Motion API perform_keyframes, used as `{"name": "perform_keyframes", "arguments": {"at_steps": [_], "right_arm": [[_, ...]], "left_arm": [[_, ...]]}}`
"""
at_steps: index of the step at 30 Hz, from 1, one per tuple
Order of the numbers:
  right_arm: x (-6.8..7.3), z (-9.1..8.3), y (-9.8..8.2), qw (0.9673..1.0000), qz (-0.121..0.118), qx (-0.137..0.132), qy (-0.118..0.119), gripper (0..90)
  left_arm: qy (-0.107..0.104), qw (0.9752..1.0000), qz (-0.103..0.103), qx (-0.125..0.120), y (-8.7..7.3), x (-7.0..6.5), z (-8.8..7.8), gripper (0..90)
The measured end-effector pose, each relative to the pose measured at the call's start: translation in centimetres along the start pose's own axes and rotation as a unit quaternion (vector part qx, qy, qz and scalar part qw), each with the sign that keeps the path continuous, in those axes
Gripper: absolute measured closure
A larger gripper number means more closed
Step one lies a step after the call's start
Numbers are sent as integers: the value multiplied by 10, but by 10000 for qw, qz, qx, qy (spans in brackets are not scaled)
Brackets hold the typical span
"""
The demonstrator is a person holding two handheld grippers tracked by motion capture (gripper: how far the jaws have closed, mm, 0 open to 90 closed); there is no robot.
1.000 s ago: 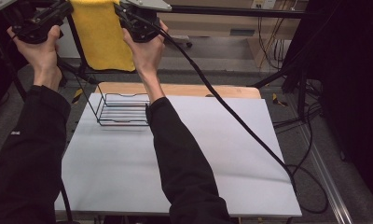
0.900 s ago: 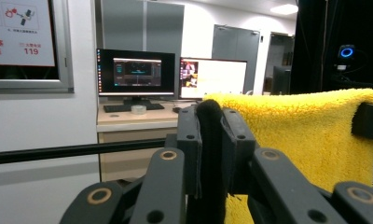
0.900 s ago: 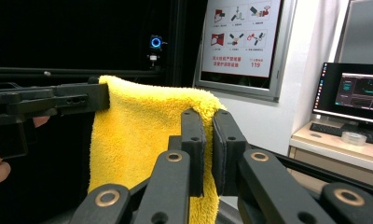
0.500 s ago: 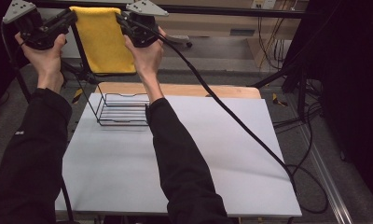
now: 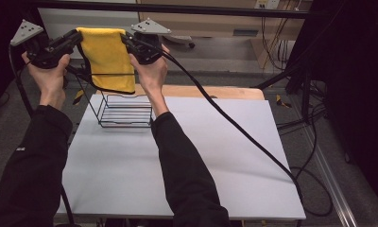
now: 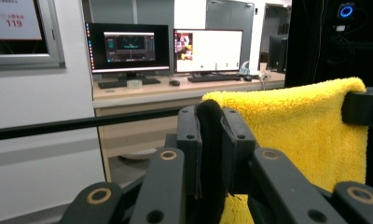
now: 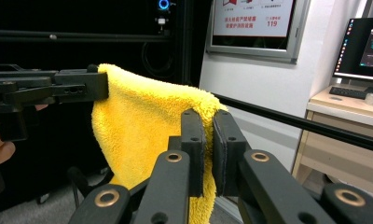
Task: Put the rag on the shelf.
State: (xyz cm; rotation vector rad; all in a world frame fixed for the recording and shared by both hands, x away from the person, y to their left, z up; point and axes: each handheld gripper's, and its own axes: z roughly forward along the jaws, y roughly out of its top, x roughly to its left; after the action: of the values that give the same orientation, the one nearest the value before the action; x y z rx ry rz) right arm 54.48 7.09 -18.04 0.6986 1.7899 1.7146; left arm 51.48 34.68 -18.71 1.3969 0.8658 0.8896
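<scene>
Cloth: we hold a yellow cloth point(image 5: 107, 56) up in the air, above the far left corner of the tabletop point(image 5: 225, 156). It hangs down flat between our two hands.
Left tongs: our left tongs point(image 5: 76, 39) pinch the top left corner of the cloth. In the left gripper view the jaws are pressed on a fold of it.
Right tongs: our right tongs point(image 5: 125, 39) pinch the top right corner, jaws tight on the fluffy edge.
Basket: a black wire basket point(image 5: 125, 111) stands on the tabletop near the far left corner, right under the hanging cloth, not touching it.
</scene>
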Motion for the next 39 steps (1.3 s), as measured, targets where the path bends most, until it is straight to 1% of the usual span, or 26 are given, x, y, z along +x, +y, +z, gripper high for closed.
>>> {"name": "perform_keyframes", "arguments": {"at_steps": [3, 6, 8, 11, 14, 17, 20, 23, 24, 28, 30, 35, 38, 39], "right_arm": [[0, 0, -6, 10000, -37, 81, 7, 846], [-1, -1, -11, 9999, -30, 108, 5, 846], [-1, -1, -14, 9999, -45, 117, 20, 846], [0, -2, -15, 10000, -24, 71, 65, 846], [3, -7, -16, 9999, -61, 20, 89, 845], [5, -9, -16, 9999, -84, 32, 96, 844], [6, -11, -19, 9999, -89, 85, 102, 844], [7, -13, -22, 9998, -74, 126, 125, 843], [8, -13, -23, 9998, -91, 112, 133, 843], [11, -16, -23, 9997, -133, 56, 209, 842], [12, -17, -23, 9997, -140, 50, 218, 842], [16, -22, -24, 9993, -215, 64, 295, 840], [19, -24, -24, 9990, -279, 76, 337, 840], [20, -25, -24, 9989, -295, 91, 348, 840]], "left_arm": [[-9, 9999, -52, 117, -9, 1, 2, 793], [-41, 9999, -80, 116, -15, 0, 2, 793], [-55, 9999, -61, 129, -16, 0, 1, 793], [-83, 10000, -33, 33, -14, 0, -4, 793], [-129, 9999, 6, 19, -14, -1, -8, 793], [-151, 9999, 21, 30, -17, -3, -12, 793], [-157, 9998, 8, 104, -22, -4, -14, 793], [-176, 9998, 5, 73, -25, -6, -18, 793], [-174, 9998, 30, 77, -25, -5, -19, 793], [-189, 9998, 22, 6, -24, -5, -23, 793], [-190, 9998, 71, 25, -24, -6, -25, 793], [-245, 9996, 105, 18, -27, -7, -34, 791], [-259, 9996, 116, 46, -28, -8, -38, 791], [-277, 9995, 88, 81, -28, -8, -40, 791]]}}
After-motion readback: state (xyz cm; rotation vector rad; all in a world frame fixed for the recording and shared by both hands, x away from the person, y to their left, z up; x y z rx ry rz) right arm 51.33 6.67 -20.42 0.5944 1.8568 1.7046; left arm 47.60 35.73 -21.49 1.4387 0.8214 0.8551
